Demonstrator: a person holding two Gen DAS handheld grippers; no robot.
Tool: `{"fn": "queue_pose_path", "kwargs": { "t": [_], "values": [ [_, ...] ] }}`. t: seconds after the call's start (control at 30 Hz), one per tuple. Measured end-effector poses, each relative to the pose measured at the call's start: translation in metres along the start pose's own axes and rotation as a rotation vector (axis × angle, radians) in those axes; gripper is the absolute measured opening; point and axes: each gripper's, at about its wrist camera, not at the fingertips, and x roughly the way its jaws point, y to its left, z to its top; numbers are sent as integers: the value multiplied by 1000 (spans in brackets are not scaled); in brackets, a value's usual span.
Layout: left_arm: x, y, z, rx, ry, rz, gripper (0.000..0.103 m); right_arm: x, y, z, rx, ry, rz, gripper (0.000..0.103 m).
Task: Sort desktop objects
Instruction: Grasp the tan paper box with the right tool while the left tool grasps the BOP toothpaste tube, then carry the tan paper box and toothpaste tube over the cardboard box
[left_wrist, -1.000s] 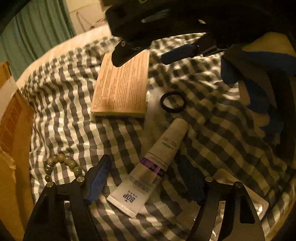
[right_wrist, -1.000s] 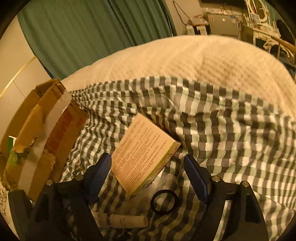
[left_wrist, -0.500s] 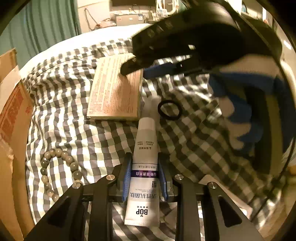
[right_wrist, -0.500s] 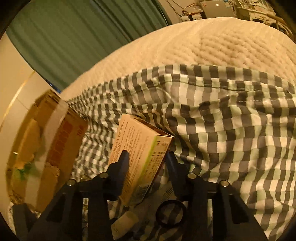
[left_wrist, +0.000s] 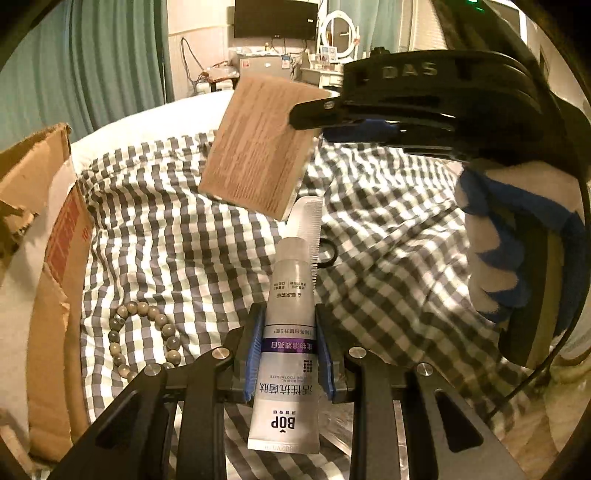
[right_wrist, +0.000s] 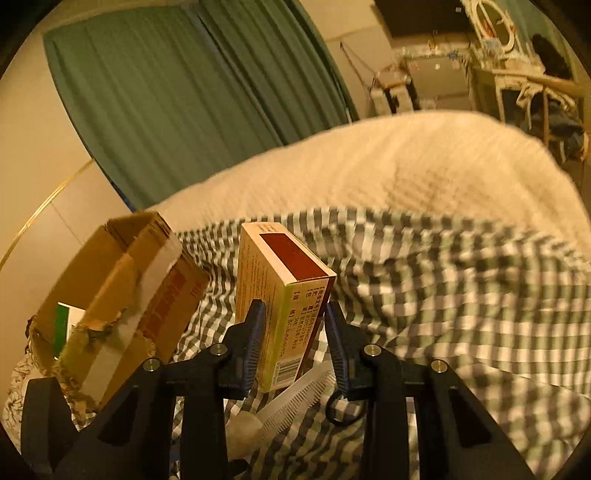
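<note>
Cardboard walls of an open carton (left_wrist: 44, 266) stand at the left edge of the bed, with a string of beads (left_wrist: 144, 339) lying on the checked cloth (left_wrist: 184, 240) just beside it. Right of the beads, the left tool (left_wrist: 289, 354) points steeply down, its blue pads clamped on the sides of a white toothpaste tube (left_wrist: 286, 369) that lies along the fingers, cap end forward. Beyond the cap a clear comb (left_wrist: 308, 229) and a black ring (left_wrist: 327, 253) lie on the cloth. Further right, a gloved hand (left_wrist: 517, 251) holds the right tool (right_wrist: 293, 347) tilted down; its jaws have just been closing and grip a small box (right_wrist: 275, 295) by its broad faces, raised clear of the cloth, near the carton (right_wrist: 110, 295).
</note>
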Motion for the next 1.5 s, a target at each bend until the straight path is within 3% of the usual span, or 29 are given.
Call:
{"fn": "queue_pose_path", "kwargs": {
  "t": [0.27, 0.8, 1.5],
  "values": [
    [5, 15, 24, -22, -29, 30, 27, -52, 13, 0, -59, -111, -74, 31],
    [-62, 6, 41, -36, -173, 55, 27, -129, 21, -19, -40, -205, -103, 29],
    [-173, 32, 72, -96, -367, 178, 27, -217, 118, 0, -198, -382, -111, 29]
  ]
}}
